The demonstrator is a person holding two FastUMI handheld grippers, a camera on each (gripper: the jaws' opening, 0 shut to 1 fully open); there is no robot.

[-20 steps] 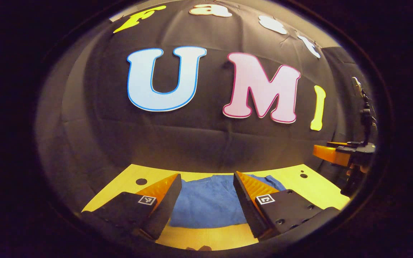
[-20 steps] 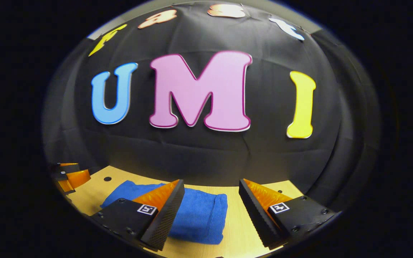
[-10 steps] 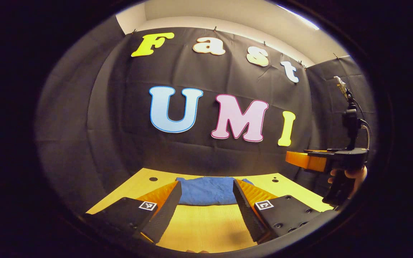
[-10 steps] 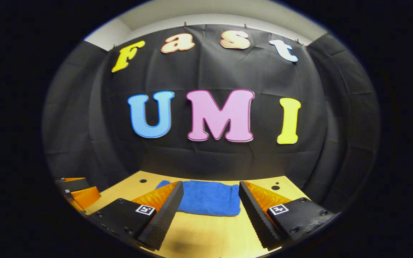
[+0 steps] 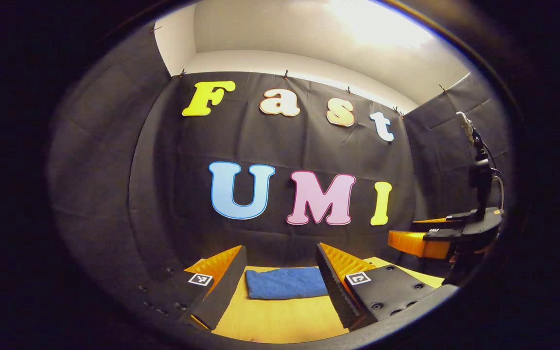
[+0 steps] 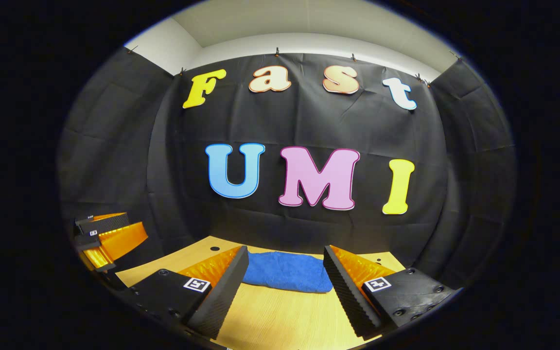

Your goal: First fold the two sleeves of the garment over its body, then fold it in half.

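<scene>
Garment [image 5: 286, 283] lay folded in a compact blue bundle on the table [image 5: 280, 321], toward the far edge near the wall. Left gripper [image 5: 280, 277] held clear above the table, fingers spread, nothing between. Right gripper [image 6: 285, 282] likewise: raised, fingers apart, empty.

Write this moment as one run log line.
garment: folded, on table | left gripper: open, empty | right gripper: open, empty

Around my workspace: table, cloth wall, plain room behind.

I look across a light wooden table [image 6: 280, 321] with small round holes [image 6: 214, 248], a black cloth booth wall [image 6: 309, 233], and a pale ceiling [image 5: 338, 43] above it.
</scene>
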